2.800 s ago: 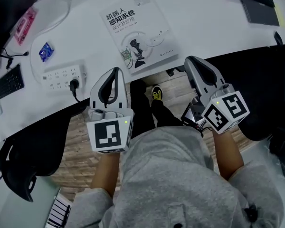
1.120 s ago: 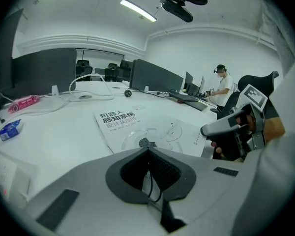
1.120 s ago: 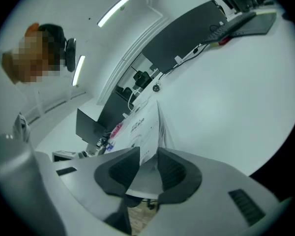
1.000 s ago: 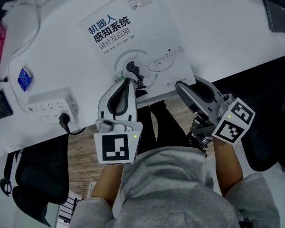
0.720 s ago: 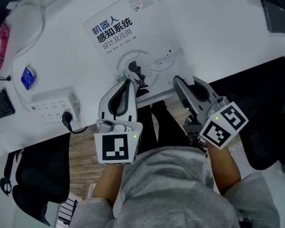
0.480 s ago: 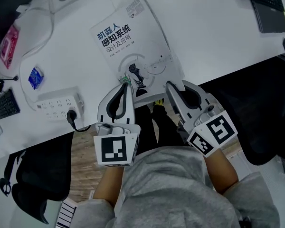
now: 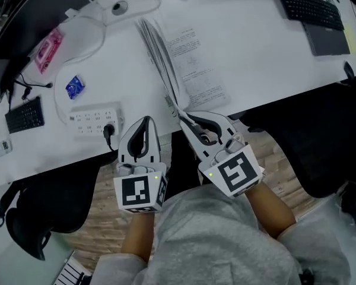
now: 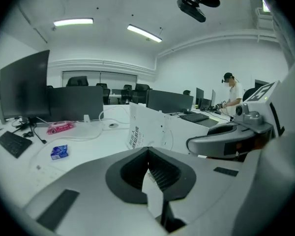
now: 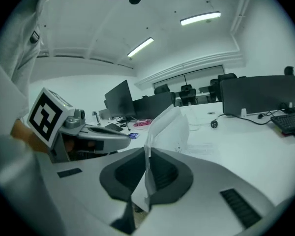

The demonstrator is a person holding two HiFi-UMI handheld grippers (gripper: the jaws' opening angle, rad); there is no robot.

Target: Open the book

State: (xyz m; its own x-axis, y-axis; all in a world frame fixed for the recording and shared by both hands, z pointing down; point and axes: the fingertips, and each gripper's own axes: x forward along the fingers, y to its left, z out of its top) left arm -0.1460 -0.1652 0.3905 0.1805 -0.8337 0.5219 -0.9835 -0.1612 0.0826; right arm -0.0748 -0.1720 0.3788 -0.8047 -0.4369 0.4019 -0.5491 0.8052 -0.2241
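The book lies on the white desk (image 7: 255, 52) with its front cover (image 7: 160, 52) swung up, nearly on edge, and a printed inner page (image 7: 196, 70) bare to its right. My right gripper (image 7: 181, 114) has the cover's near corner between its jaws, which are still closing, and the pads press on it. In the right gripper view the cover (image 9: 169, 127) rises from between the pads of the right gripper (image 9: 146, 154). My left gripper (image 7: 146, 121) hovers at the desk's near edge, left of the book, shut with nothing in it. The left gripper view shows the raised cover (image 8: 145, 127) ahead.
A power strip (image 7: 95, 119), a blue packet (image 7: 75, 86) and a pink packet (image 7: 47, 47) lie left of the book among white cables. A black keyboard (image 7: 308, 8) sits far right, a smaller one (image 7: 25, 114) at the left. A person (image 8: 232, 90) stands far off.
The book lay shut and flat. My right gripper closed on its near right corner, rolled and lifted the cover up to the left. My left gripper drew back from the book's near edge.
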